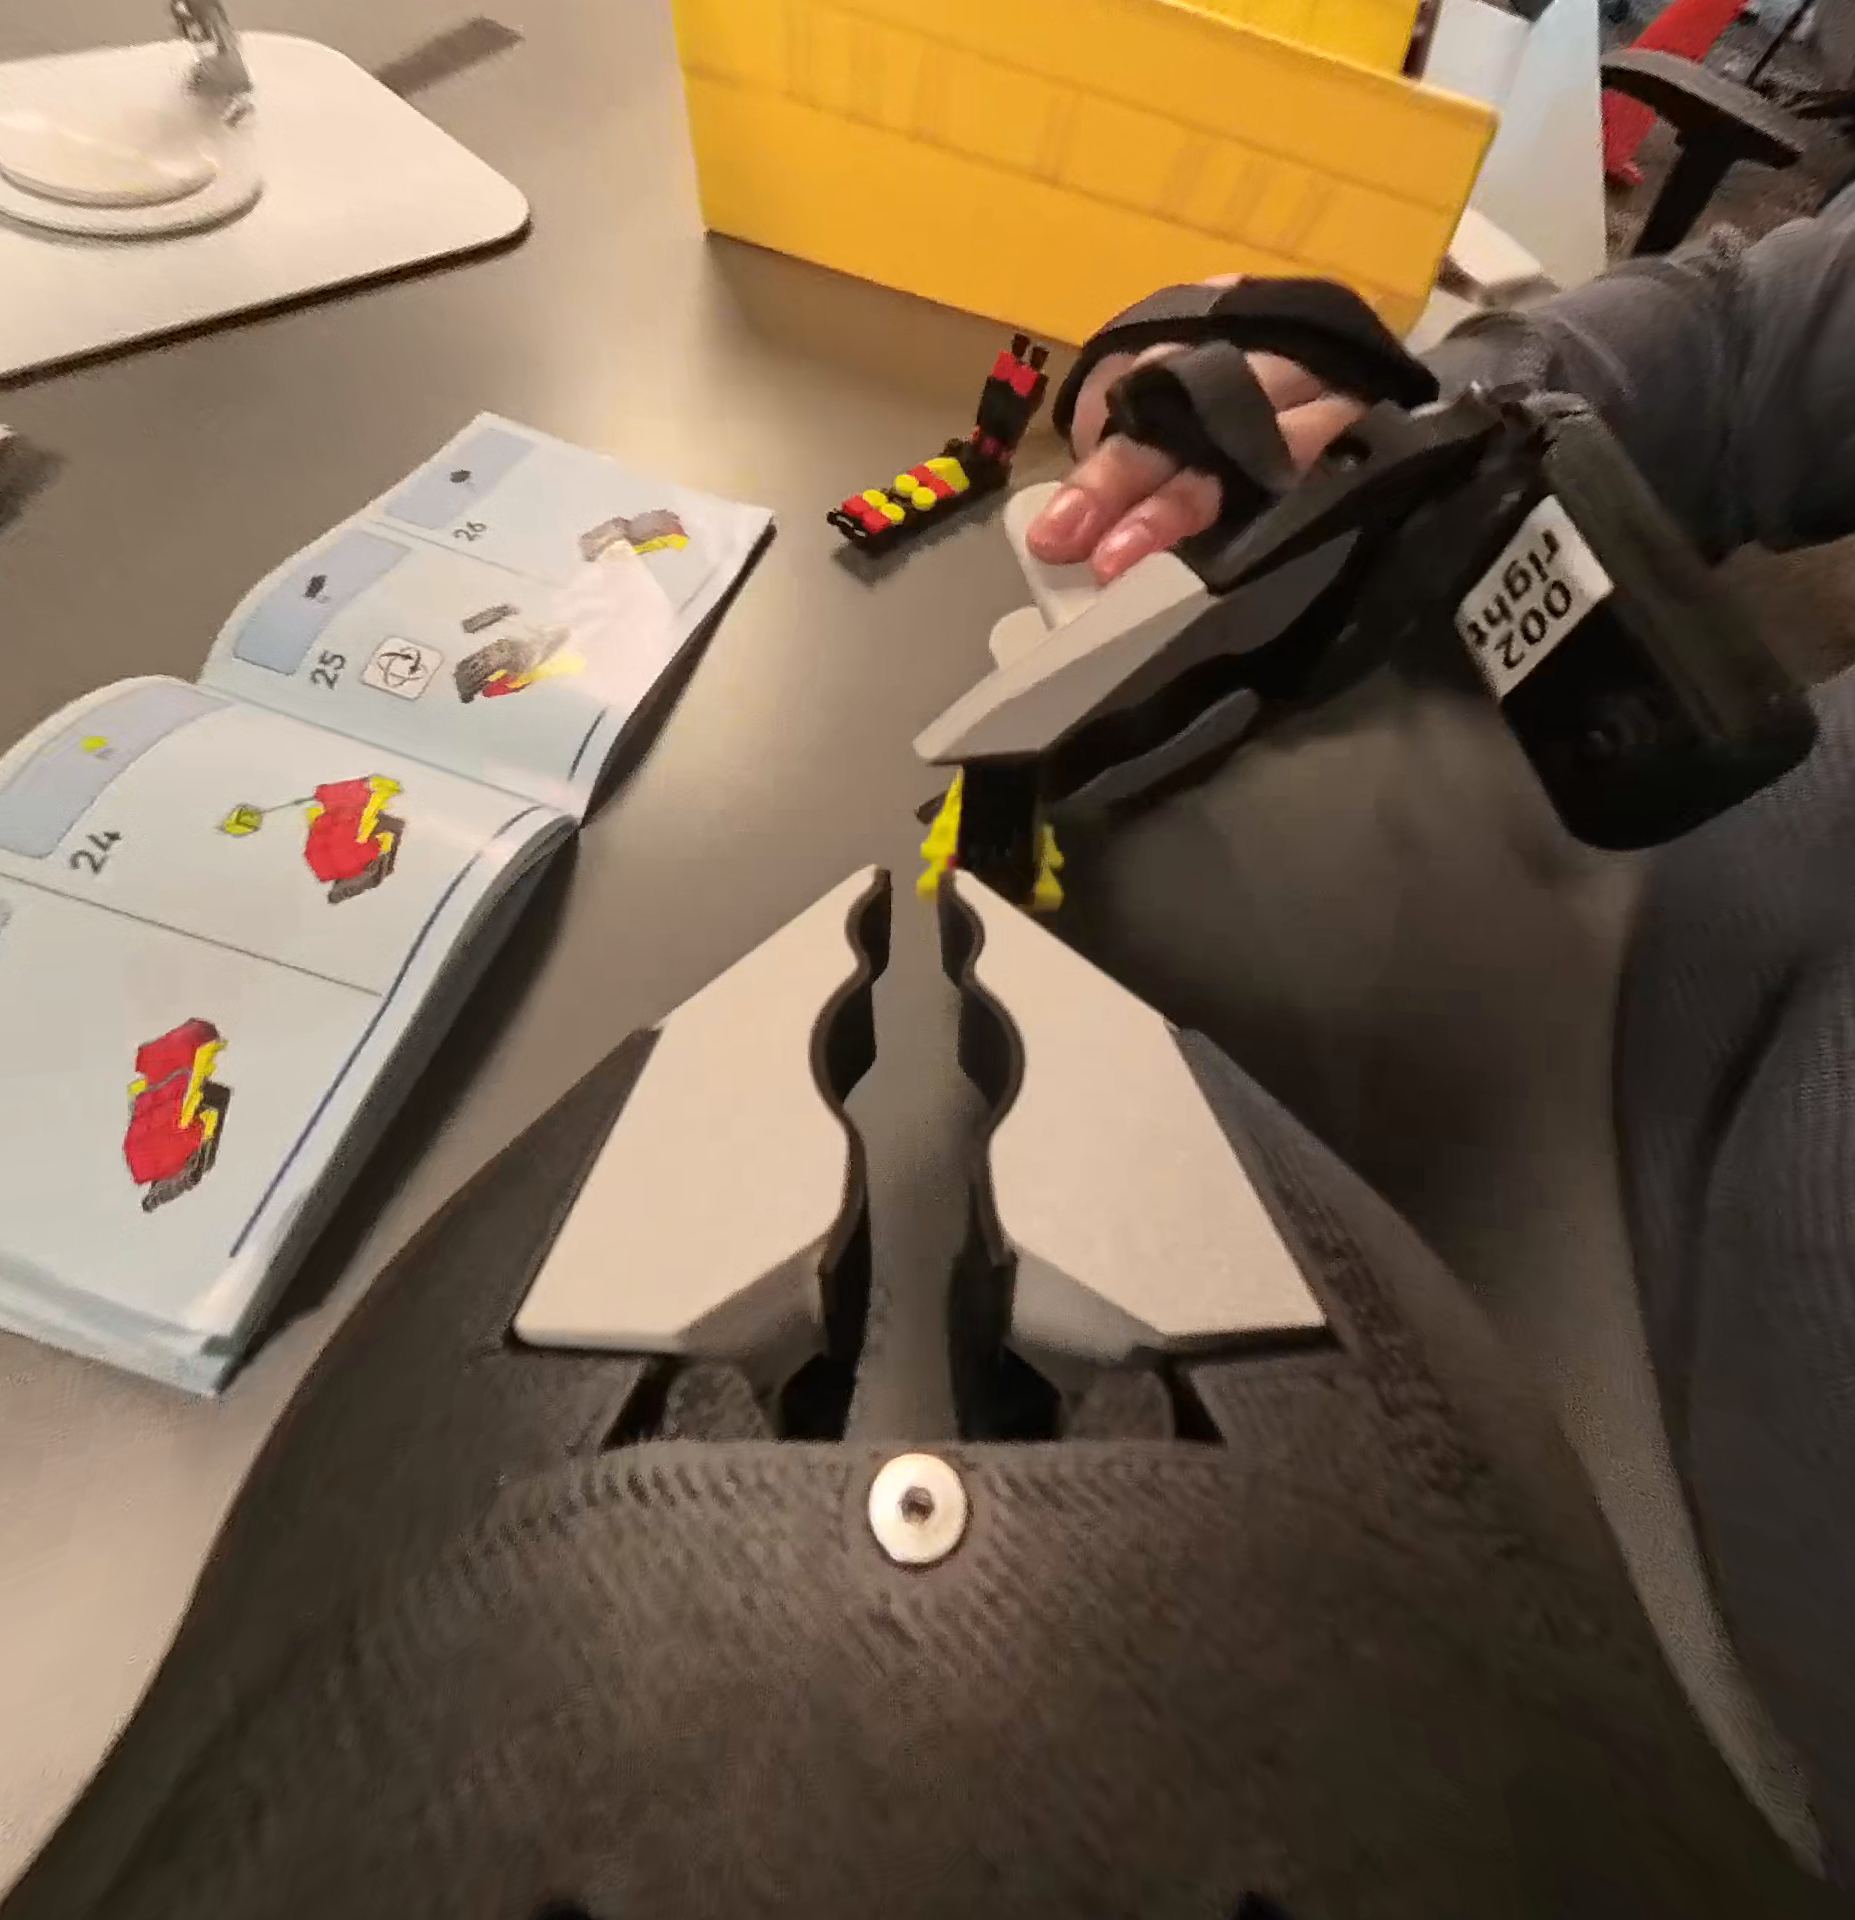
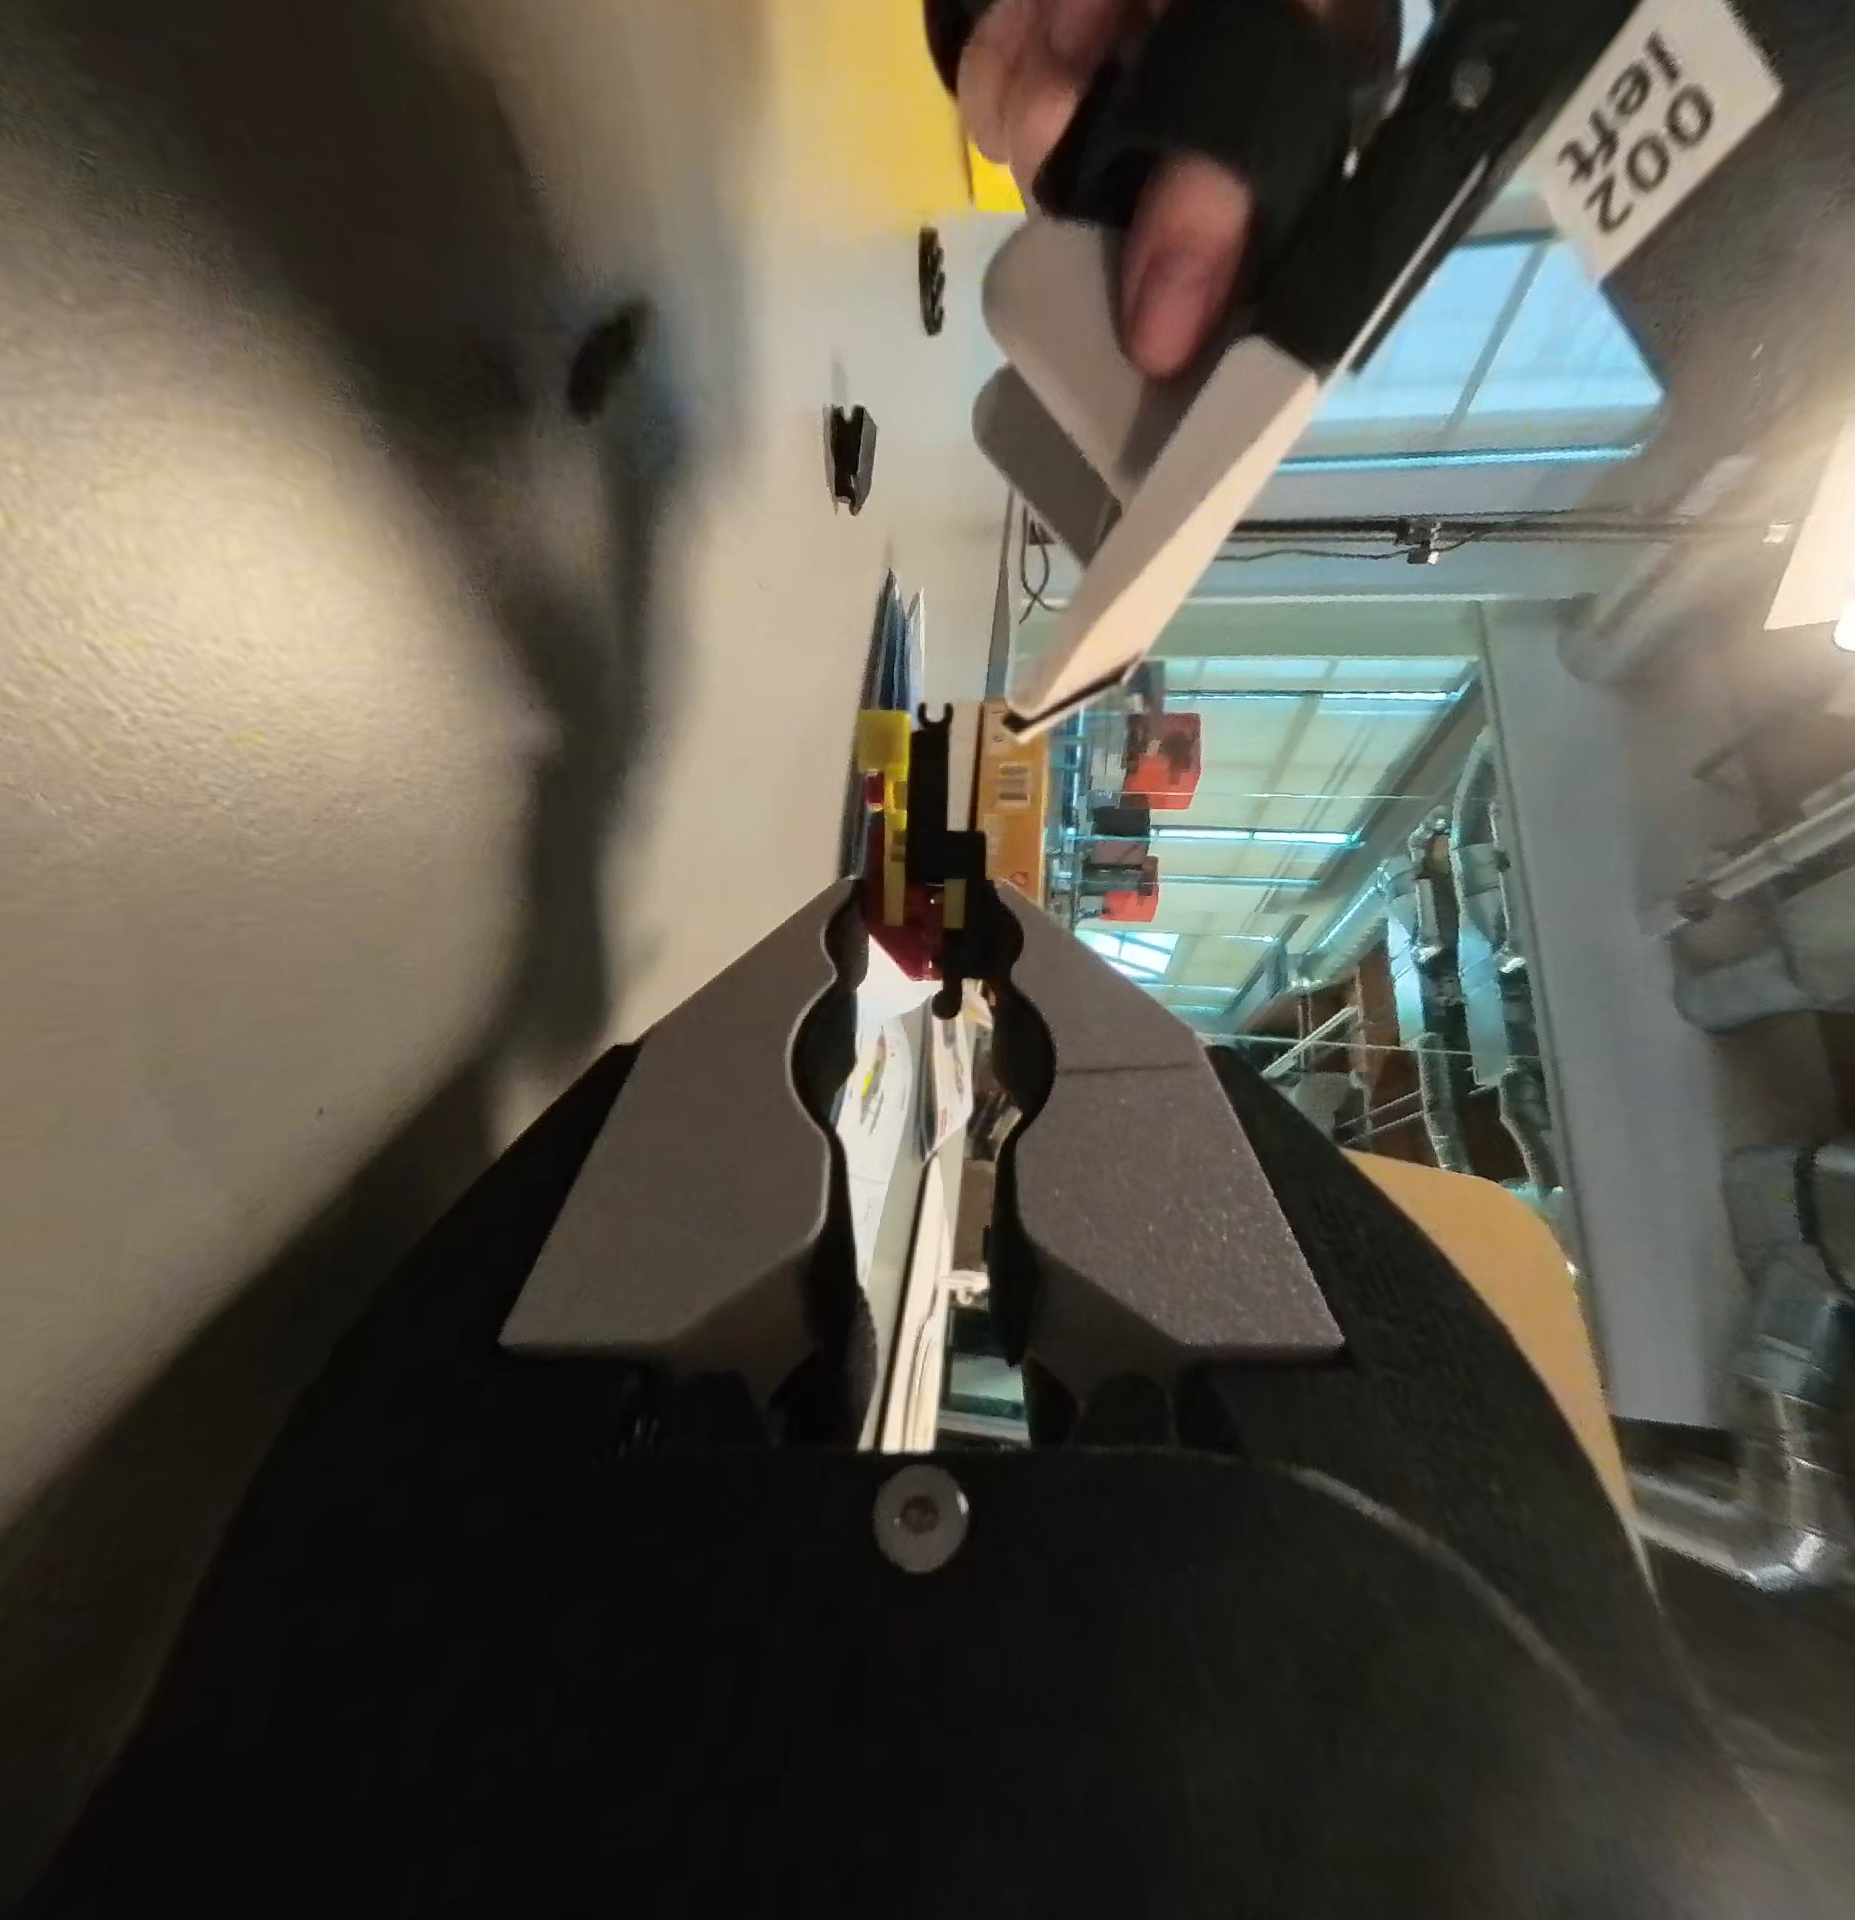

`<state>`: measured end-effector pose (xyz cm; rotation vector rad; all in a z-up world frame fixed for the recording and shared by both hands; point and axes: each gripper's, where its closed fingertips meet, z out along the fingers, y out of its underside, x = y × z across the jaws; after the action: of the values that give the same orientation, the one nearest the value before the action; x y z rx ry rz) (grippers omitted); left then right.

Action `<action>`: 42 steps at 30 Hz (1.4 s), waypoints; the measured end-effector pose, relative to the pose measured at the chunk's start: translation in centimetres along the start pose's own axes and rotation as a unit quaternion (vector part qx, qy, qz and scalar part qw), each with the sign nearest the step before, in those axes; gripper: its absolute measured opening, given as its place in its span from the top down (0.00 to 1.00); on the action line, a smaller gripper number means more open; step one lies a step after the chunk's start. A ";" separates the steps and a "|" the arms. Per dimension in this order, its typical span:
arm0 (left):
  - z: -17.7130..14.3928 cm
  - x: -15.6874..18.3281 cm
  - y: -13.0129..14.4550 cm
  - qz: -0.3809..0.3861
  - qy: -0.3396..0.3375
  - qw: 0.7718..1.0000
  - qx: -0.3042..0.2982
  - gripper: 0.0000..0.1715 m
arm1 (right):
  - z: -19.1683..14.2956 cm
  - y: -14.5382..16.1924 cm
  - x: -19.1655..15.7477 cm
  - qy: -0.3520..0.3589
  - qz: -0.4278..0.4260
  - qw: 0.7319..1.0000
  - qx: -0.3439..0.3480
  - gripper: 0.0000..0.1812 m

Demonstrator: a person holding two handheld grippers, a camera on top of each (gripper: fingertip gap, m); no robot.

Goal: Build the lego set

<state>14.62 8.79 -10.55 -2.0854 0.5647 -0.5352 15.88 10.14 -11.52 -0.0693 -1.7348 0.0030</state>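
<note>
My right claw [image 2: 928,904] is clenched on the small black, red and yellow model [image 2: 918,883], held above the table [image 1: 694,364]. My left claw [image 1: 915,883] hangs beside it, nearly closed and empty. A clumsy nudge could pop pieces off. The second model [image 1: 933,457] lies beyond, near the yellow box [image 1: 1058,135].

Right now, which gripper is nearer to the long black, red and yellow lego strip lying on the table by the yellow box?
Right. The right gripper hovers just in front of the strip; the left gripper sits further back.
</note>
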 end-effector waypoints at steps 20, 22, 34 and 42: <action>-0.5 10.3 8.5 0.094 0.151 0.972 -0.154 0.87 | 0.5 0.9 -0.4 -0.010 0.009 1.000 -0.010 0.90; -0.4 10.2 8.5 0.094 0.145 0.973 -0.150 0.88 | 0.6 0.8 -0.4 -0.010 0.007 1.000 -0.010 0.90; -0.3 8.2 6.4 0.156 0.073 0.975 -0.137 1.00 | 0.7 0.6 -0.3 -0.004 -0.005 1.000 -0.006 0.90; -1.3 6.9 2.1 0.086 0.099 0.988 -0.078 0.90 | 0.8 0.6 -0.5 -0.005 -0.007 1.000 -0.006 0.90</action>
<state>18.99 2.97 -10.54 -2.1168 0.9189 -0.6167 15.15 10.72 -12.13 -0.0656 -1.7453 -0.0180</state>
